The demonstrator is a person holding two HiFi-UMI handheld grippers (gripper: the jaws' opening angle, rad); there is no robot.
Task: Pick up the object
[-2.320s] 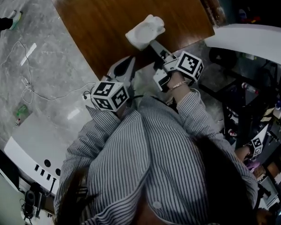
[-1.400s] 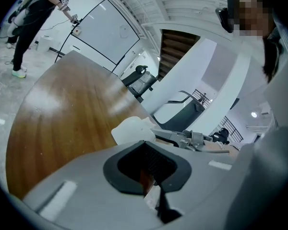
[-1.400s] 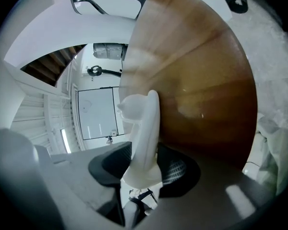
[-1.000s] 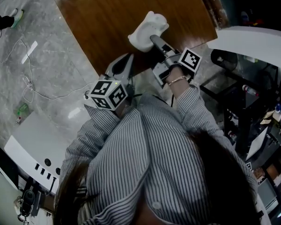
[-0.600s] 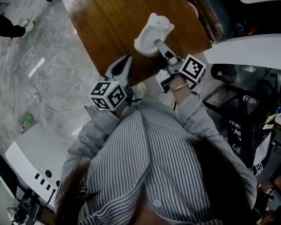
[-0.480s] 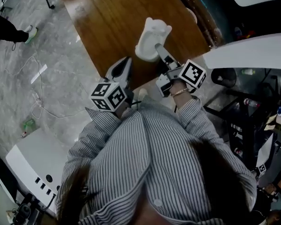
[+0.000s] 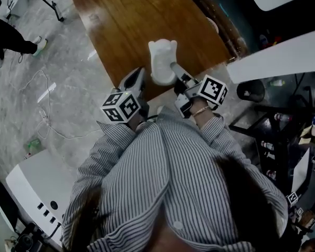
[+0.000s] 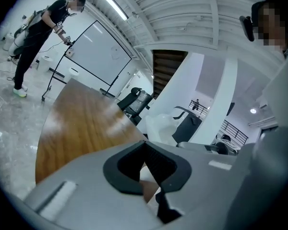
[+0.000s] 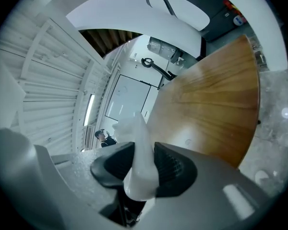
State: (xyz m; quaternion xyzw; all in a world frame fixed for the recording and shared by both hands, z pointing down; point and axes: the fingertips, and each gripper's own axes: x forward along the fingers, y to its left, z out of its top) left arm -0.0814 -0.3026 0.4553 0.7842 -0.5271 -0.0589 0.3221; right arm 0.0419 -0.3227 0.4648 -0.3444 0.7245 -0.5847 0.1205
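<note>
A white, soft-looking moulded object [image 7: 160, 62] hangs upright over the near edge of the brown wooden table [image 7: 126, 20]. My right gripper [image 7: 172, 68] is shut on its lower edge. In the right gripper view the white object [image 9: 138, 143] sits pinched between both dark pads [image 9: 175, 169], and the jaws are closing tighter on it. My left gripper [image 7: 135, 79] hovers just left of it at the table edge, with its jaws together and nothing held. In the left gripper view the white object [image 8: 161, 127] shows ahead to the right, beyond the left gripper [image 8: 145, 163].
Grey marble floor with loose cables [image 7: 42, 114] lies left of the table. A person in black [image 7: 10, 35] stands at the far left. A white cabinet [image 7: 37, 188] is at the lower left and a white curved counter [image 7: 273, 62] at the right.
The white object has gone from lying on the table edge to standing upright in the right gripper, drawn a little nearer to me. The left gripper has barely moved.
</note>
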